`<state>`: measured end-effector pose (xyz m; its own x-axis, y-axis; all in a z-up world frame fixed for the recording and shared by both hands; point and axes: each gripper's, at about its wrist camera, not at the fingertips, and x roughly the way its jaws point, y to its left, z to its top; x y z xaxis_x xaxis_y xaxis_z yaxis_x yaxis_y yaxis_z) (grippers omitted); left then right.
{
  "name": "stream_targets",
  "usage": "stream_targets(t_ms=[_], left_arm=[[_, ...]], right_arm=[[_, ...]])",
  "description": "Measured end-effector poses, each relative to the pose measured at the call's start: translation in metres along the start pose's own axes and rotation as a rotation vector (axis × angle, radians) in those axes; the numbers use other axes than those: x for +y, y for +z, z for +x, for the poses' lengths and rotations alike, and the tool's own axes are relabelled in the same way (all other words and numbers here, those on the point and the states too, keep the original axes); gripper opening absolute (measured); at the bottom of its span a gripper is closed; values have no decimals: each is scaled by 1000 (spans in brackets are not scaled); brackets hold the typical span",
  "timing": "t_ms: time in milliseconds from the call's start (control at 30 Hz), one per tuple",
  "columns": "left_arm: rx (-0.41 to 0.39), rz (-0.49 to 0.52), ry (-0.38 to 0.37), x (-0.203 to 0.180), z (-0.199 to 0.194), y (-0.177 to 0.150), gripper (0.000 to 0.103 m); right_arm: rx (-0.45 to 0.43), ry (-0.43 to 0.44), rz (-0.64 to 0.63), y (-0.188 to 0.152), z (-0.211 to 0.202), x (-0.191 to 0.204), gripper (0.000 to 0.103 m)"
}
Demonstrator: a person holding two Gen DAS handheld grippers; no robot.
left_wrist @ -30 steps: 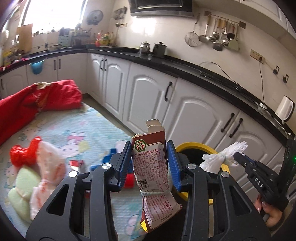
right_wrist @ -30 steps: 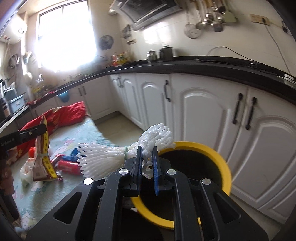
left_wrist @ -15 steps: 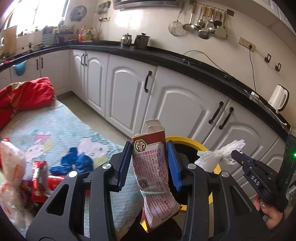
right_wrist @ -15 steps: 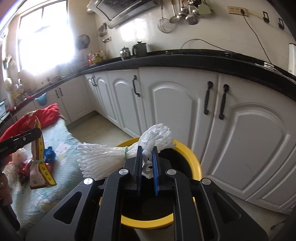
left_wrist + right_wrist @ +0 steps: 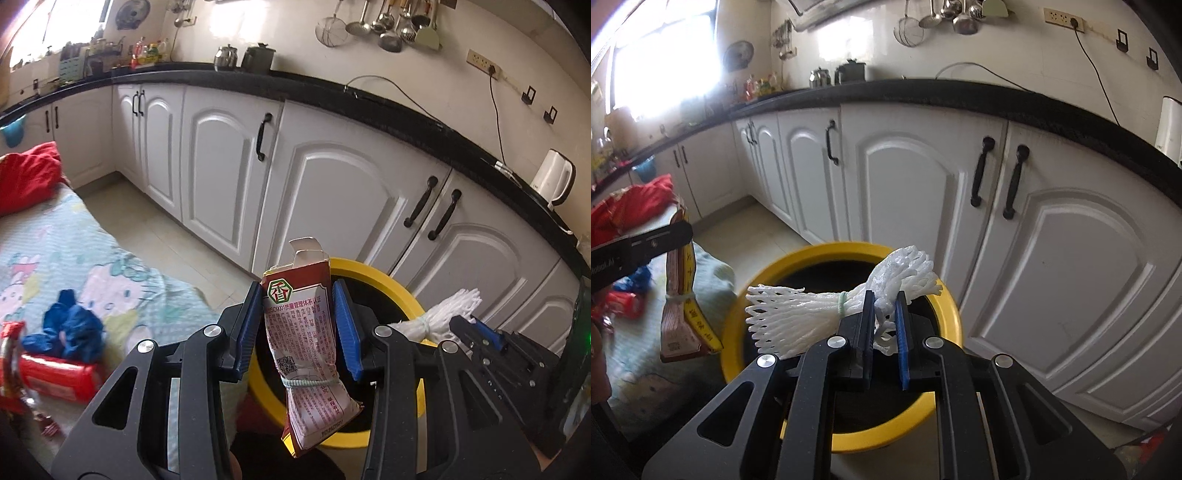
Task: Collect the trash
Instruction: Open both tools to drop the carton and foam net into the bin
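Observation:
My left gripper (image 5: 297, 321) is shut on a crumpled red and white carton (image 5: 303, 332) tied with a rubber band, held upright over the near rim of the yellow trash bin (image 5: 384, 280). My right gripper (image 5: 884, 325) is shut on a white foam net bundle (image 5: 812, 314) with a green band, held over the open bin (image 5: 846, 251). The carton also shows at the left of the right wrist view (image 5: 679, 295), beside the bin. The foam net and right gripper show at the right of the left wrist view (image 5: 443, 314).
White cabinets (image 5: 343, 192) with black handles stand close behind the bin under a black counter (image 5: 406, 110). A patterned cloth (image 5: 74, 251) on the left carries a blue rag (image 5: 72, 328), a red packet (image 5: 55, 373) and a red cloth (image 5: 26, 173).
Both grippers have moved right and closer to the yellow bin with their loads. The cloth and its trash have slid off to the left of both views.

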<state>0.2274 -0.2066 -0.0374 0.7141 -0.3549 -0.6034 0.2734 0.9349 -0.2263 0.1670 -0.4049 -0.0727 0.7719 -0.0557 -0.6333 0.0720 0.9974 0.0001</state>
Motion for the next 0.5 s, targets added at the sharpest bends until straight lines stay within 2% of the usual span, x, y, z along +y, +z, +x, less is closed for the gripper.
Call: stream_targets(t_ms=[367,400,433,500], left_arm=[[47,-5,-20,-8,39,-1,32],[52,-12,-17,-6,41,-1,32],[55,-16,-15,-5,42,0,34],[64,-28,-8,-2,43,-1,47]], right_arm=[[55,-13,29,-13,18,-9,16],[59,-10,32,-13,20,-10,20],[61,-10,34,-13,20,-10,29],[58,-10,43,-15,19,-12,39]])
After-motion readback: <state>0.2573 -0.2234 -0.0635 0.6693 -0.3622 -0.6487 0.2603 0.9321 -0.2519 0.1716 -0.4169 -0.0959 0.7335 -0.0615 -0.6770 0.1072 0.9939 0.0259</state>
